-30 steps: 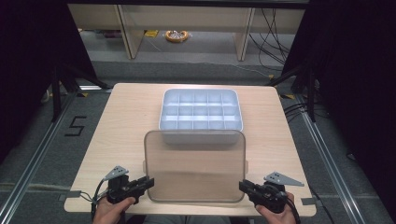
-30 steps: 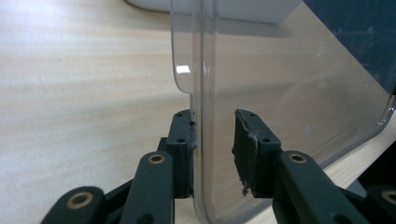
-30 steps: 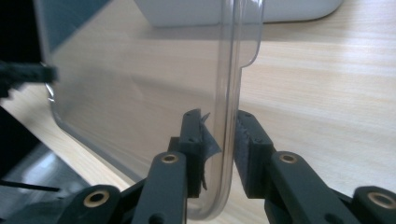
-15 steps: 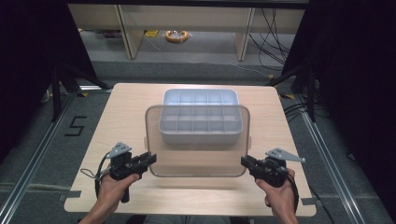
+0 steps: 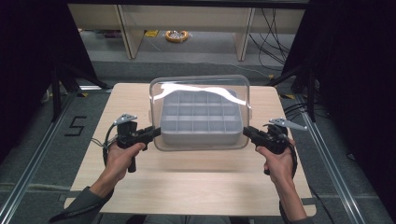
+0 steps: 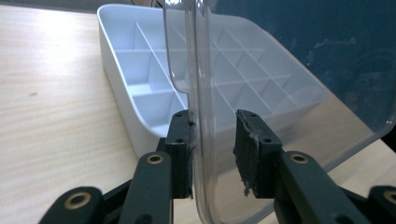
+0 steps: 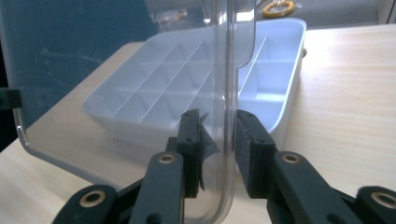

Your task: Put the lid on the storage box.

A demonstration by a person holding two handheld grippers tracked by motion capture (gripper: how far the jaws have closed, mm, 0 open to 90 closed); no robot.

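Observation:
A clear plastic lid (image 5: pixel 200 83) hangs tilted in the air over a white tray with several compartments (image 5: pixel 201 136); I see the tray through the lid. My left gripper (image 5: pixel 154 132) is shut on the lid's left rim and my right gripper (image 5: pixel 246 132) is shut on its right rim. In the left gripper view the lid's edge (image 6: pixel 201 70) runs up between the jaws of the left gripper (image 6: pixel 212 136), with the tray (image 6: pixel 125 60) behind it. The right gripper view shows the right gripper (image 7: pixel 218 135) pinching the lid's rim (image 7: pixel 229 56) in front of the tray (image 7: pixel 280 60).
The tray stands on a light wooden table (image 5: pixel 135 98), toward its far half. Bare tabletop lies between the tray and the person's forearms. Beyond the table are shelf legs and a yellow coil (image 5: pixel 176 35) on the floor. Metal rails run along both sides.
Both grippers have risen and moved away from the person, carrying the lid from the table's near edge up over the tray. The lid has tipped from flat to steeply tilted.

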